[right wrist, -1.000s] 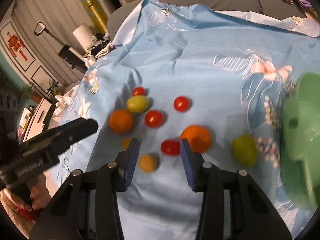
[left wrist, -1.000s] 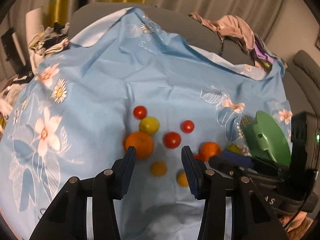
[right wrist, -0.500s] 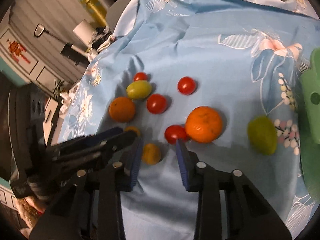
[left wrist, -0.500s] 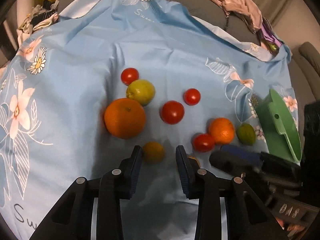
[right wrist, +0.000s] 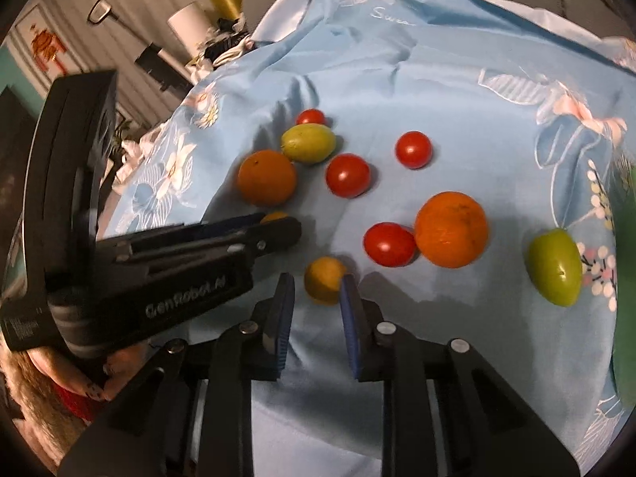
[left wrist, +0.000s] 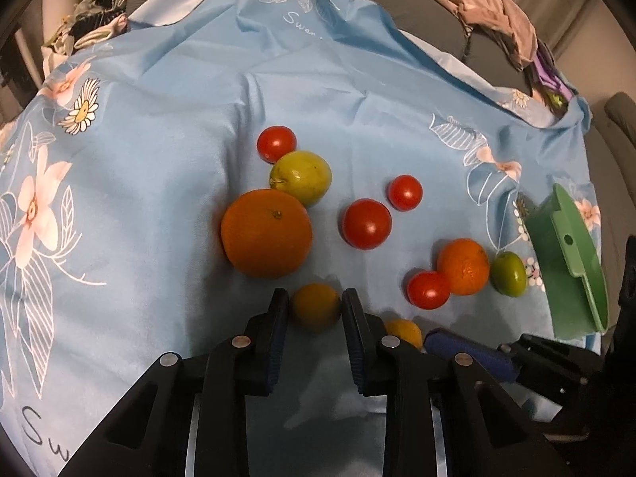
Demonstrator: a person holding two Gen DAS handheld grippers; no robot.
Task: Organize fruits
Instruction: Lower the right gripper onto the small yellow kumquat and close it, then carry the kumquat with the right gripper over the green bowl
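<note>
Clamping a small yellow fruit point(left wrist: 316, 305), the left gripper point(left wrist: 312, 310) has just closed; the right gripper point(right wrist: 316, 292) pinches another yellow fruit point(right wrist: 324, 278) at twelve o'clock.

Left wrist view: second small yellow fruit point(left wrist: 405, 330) half hidden behind left gripper point(left wrist: 315, 310) finger. Right wrist view: green dish point(right wrist: 625, 278) blurred, cut by right picture edge; another yellow fruit point(right wrist: 274, 216) mostly hidden behind the other gripper.
</note>
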